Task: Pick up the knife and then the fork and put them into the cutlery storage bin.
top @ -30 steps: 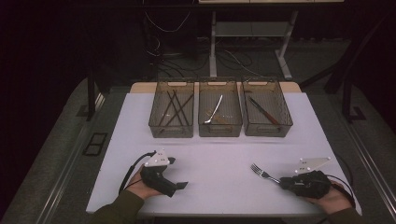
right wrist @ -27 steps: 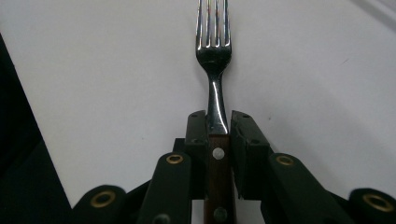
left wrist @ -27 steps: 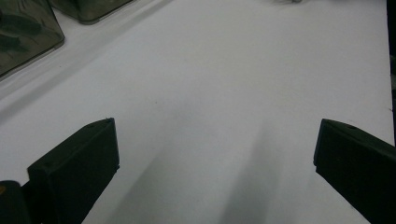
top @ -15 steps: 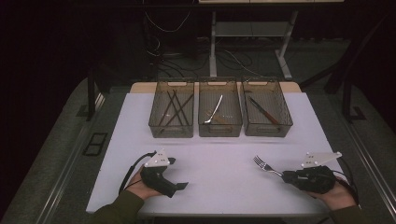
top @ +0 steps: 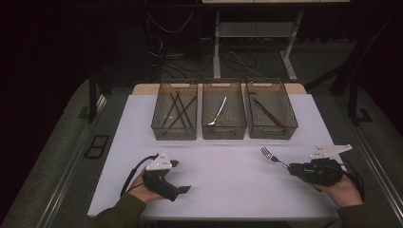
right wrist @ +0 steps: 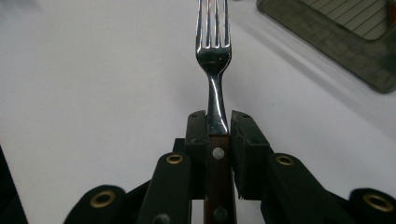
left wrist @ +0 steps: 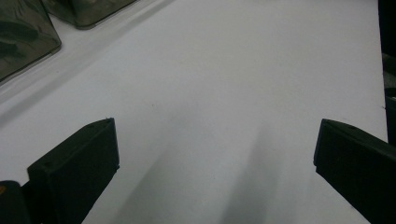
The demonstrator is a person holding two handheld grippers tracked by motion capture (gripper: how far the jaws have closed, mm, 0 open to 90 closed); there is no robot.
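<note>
White surface (top: 228,180) in the high view carries three smoky plastic bins (top: 224,116) beyond both tools; left gripper view: left tool (left wrist: 215,154) gapes empty; right gripper view: right tool (right wrist: 218,130) clamps the wood-handled steel fork (right wrist: 213,51), whose narrow handle could pivot.
</note>
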